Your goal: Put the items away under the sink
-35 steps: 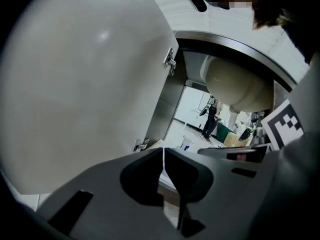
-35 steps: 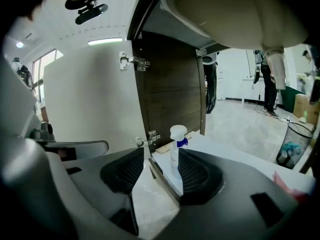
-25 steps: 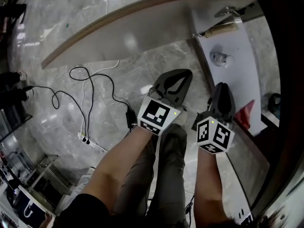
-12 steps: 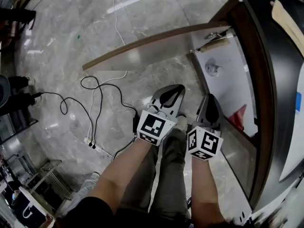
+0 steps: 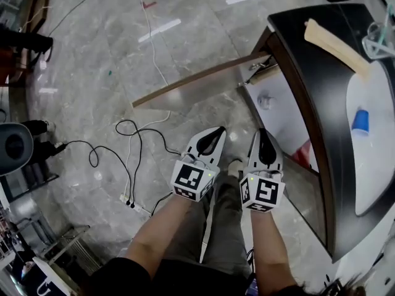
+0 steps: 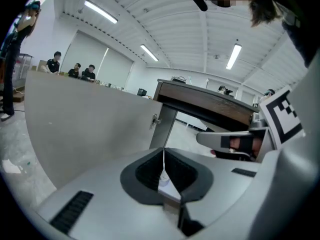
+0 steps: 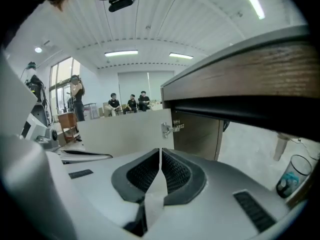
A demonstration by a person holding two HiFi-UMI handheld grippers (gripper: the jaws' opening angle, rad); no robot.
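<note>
At the sink cupboard: we look steeply down past our arms at a marble floor (image 5: 92, 73). The cupboard door (image 5: 203, 84) is swung wide open beneath a black counter (image 5: 315, 73).
Left gripper (image 5: 215, 134): tongs pressed together with nothing between them, pointing out towards the open door.
Right gripper (image 5: 264, 137): tongs also pressed together and empty, just beside the left one.
Items left out: a blue cup (image 5: 361, 121) sits in the white sink basin (image 5: 378, 165). A long pale strip (image 5: 336, 45) lies on the counter. Both are well apart from the grippers.
Inside the cupboard: a small round white thing (image 5: 265, 101) and something red (image 5: 302, 153) rest on its white floor (image 5: 281, 122). We cannot tell what they are.
Step in hand: we judge this a gap between placements, with empty hands going for the next item.
Next move: probably a reach up and right to the basin, with one pair of tongs spread wide enough to take the cup.
Changed from a second ago: both grippers have risen together. The countertop, basin and cup were out of view then and now show. The door stands as open as before.
</note>
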